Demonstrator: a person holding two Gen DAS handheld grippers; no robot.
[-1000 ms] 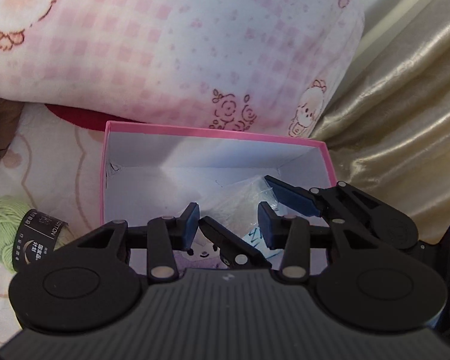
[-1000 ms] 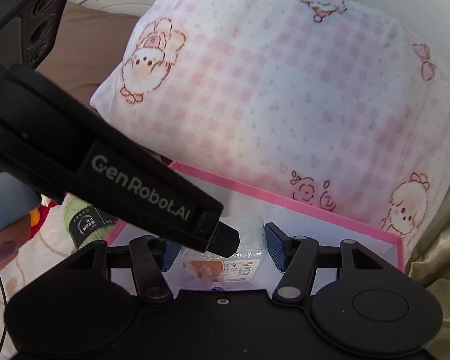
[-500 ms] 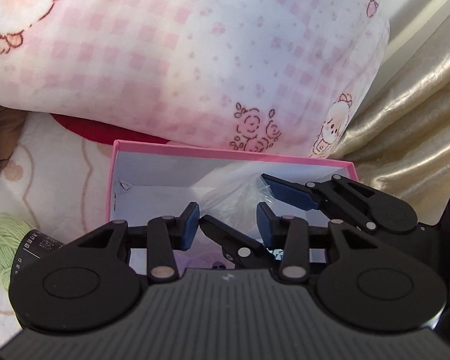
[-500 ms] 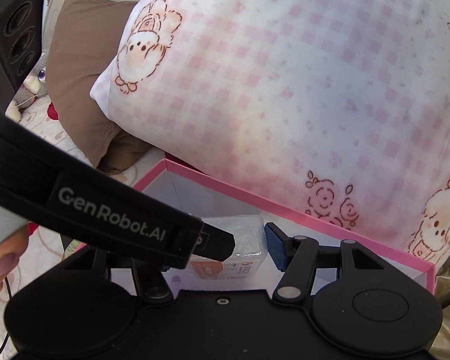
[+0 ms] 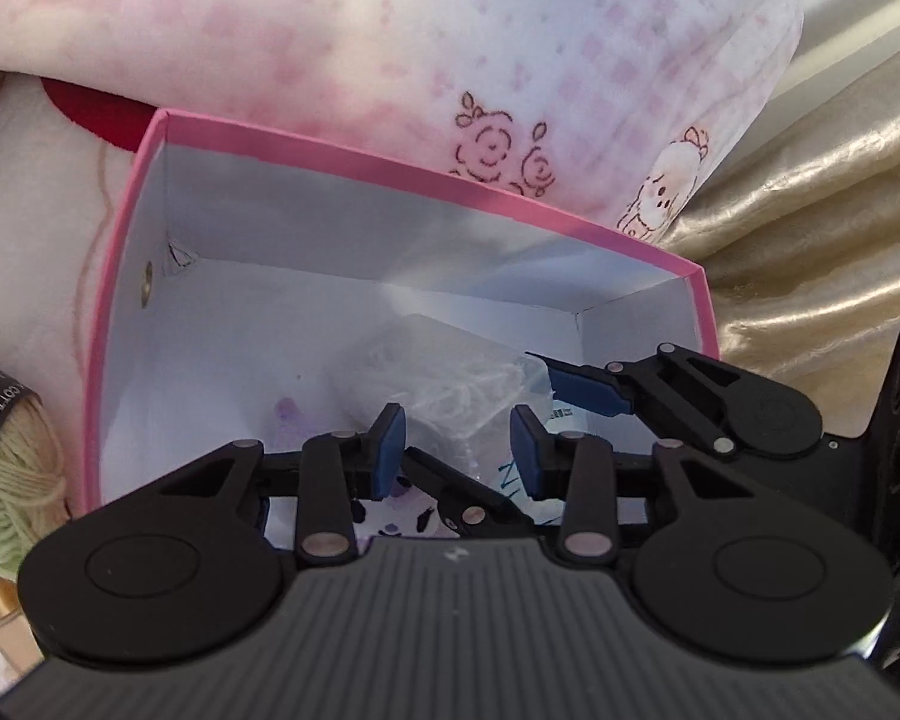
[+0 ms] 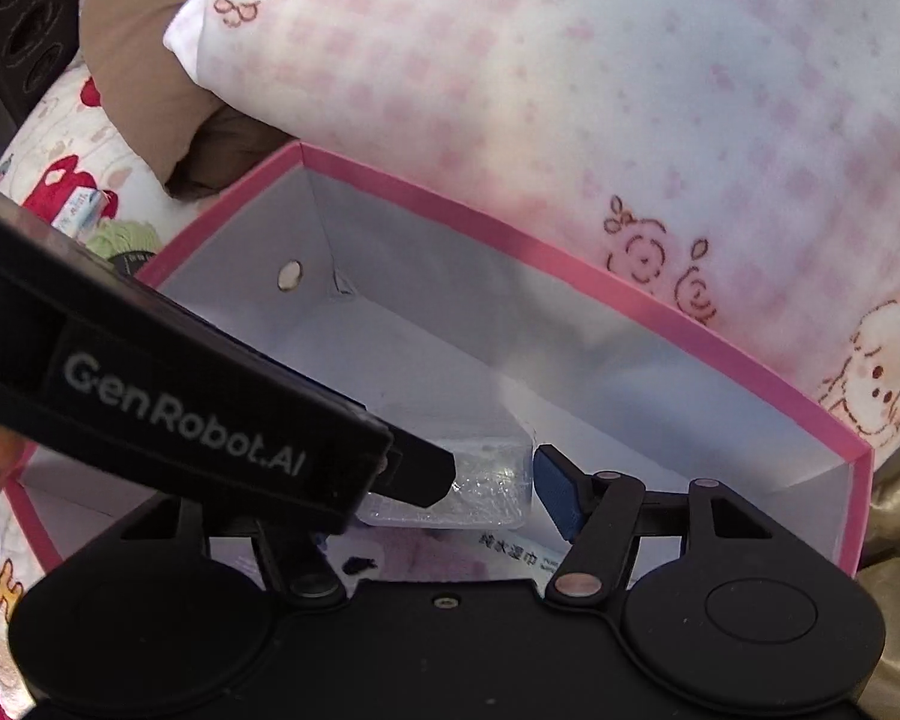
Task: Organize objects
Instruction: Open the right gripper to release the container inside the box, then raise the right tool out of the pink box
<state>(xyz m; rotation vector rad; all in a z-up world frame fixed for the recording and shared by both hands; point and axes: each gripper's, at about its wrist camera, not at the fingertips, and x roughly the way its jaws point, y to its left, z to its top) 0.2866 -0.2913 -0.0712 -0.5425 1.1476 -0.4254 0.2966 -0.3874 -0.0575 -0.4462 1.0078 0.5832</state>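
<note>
Surface: a cartoon-print bedsheet point(image 6: 54, 138), a pink checked pillow point(image 5: 450, 42) beyond both grippers, a gold curtain point(image 5: 810, 228) to the right.
Box point(image 5: 426, 171): pink rim, white inside, open, right under both grippers.
Packet point(image 6: 486, 480): clear plastic, on the box floor, between the right gripper's pads.
Right gripper point(image 6: 492, 495): jaws have just been opening; its visible pad stands just off the packet.
Left gripper point(image 5: 457, 444): pads drawn close together, nothing between them, over the packet.
Yarn point(image 5: 12, 480): green, left of the box, outside it.
</note>
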